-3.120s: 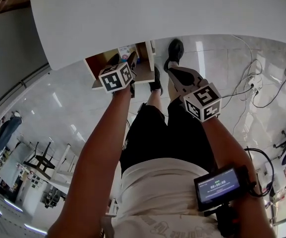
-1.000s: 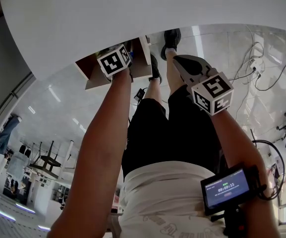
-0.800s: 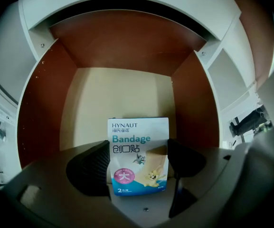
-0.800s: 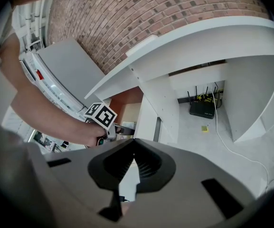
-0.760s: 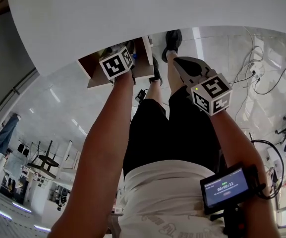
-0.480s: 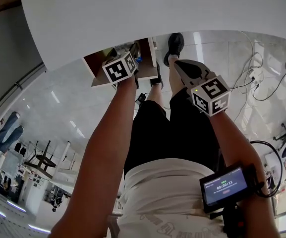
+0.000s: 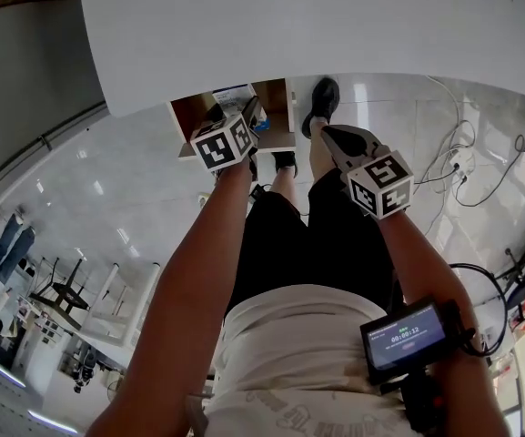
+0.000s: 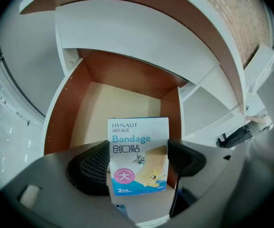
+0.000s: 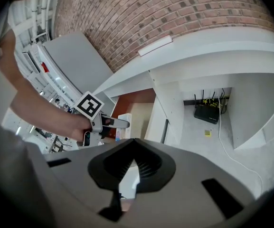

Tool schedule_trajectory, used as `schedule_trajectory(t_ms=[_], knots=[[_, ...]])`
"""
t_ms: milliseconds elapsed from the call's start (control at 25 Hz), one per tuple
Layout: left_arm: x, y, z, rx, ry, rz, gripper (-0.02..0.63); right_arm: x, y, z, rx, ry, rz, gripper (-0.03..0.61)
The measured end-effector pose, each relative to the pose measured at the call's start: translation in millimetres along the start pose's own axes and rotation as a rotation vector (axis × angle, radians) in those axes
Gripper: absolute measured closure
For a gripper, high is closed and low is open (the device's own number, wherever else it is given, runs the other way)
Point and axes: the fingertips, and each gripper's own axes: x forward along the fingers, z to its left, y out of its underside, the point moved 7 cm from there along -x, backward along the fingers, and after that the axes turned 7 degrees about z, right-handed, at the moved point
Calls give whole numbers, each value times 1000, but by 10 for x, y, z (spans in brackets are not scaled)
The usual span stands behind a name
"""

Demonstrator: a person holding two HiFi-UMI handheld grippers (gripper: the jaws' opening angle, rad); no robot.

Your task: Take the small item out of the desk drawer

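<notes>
The desk drawer (image 8: 99, 103) stands pulled out, its brown walls and pale floor showing bare. My left gripper (image 8: 137, 164) is shut on a small white and blue bandage box (image 8: 137, 151), held upright between the black pads (image 8: 90, 167) over the drawer's front part. In the head view the left gripper (image 7: 249, 116) sits at the drawer (image 7: 187, 116) under the white desk (image 7: 335, 25), with the box (image 7: 234, 93) just beyond it. My right gripper (image 7: 328, 133) hangs to the right over the floor, shut and empty. The right gripper view shows its jaws (image 9: 129, 167) closed.
A brick wall (image 9: 174, 13) rises behind the desk. A black router (image 9: 208, 112) and cables lie on the floor below the desk. More cables (image 7: 462, 162) trail on the tiles at the right. The person's legs and shoes (image 7: 321, 98) stand just below the drawer.
The left gripper has drawn back a little from deep in the drawer, with the bandage box in it. The right gripper has stayed shut beside it.
</notes>
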Motion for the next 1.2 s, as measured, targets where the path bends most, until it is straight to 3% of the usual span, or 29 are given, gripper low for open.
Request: schedule_trajectory(t_ms=[240,560,1200], knots=[[-299,85,61,-25,40,-20,233,-39,-177,212,26,-13,-31,573],[-641,147,164,-50,96,-63,233,-24,-376,341,-44,-21,-4,573],[-1211,189,332,-89,113,-146,233,74,-720,514,-149,-73,40,572]])
